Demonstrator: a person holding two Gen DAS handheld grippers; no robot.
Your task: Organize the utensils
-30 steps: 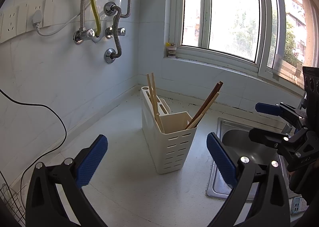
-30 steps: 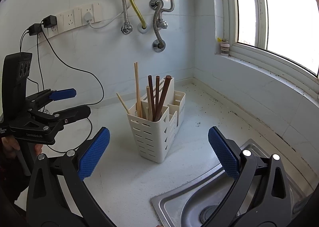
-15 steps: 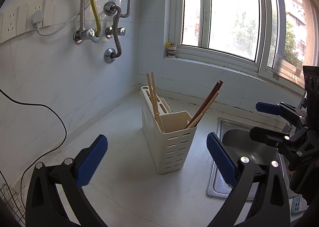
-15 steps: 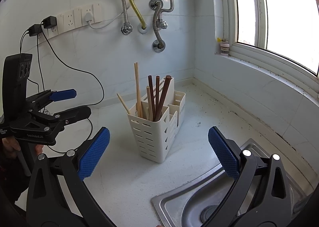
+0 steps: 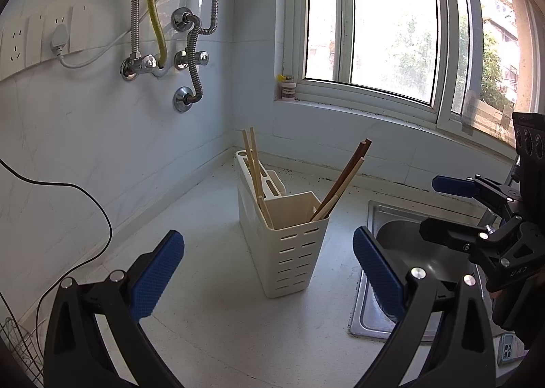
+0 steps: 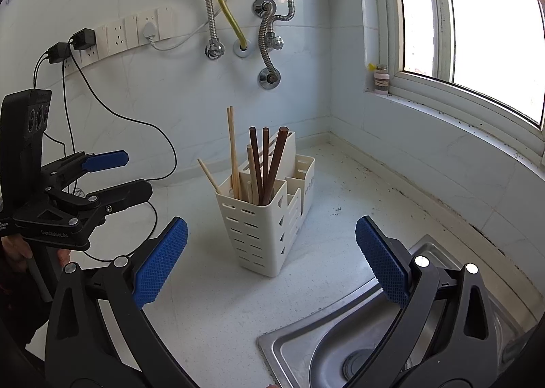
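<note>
Left wrist view: white countertop [image 5: 211, 313] with steel sink [image 5: 402, 245] at right; cream utensil caddy [image 5: 289, 248] stands beside the sink, holding chopsticks [image 5: 344, 180]. Left gripper [image 5: 269, 272] and right gripper [image 6: 272, 252] both gape wide, empty, near the caddy.

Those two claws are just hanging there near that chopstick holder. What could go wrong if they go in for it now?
The cream holder is tall and narrow, with chopsticks leaning out over its rim, so a bump from the open left gripper or right gripper might tip it. It also stands close to the sink, so spilled sticks could roll in. The black cable on the counter could snag a finger.
</note>
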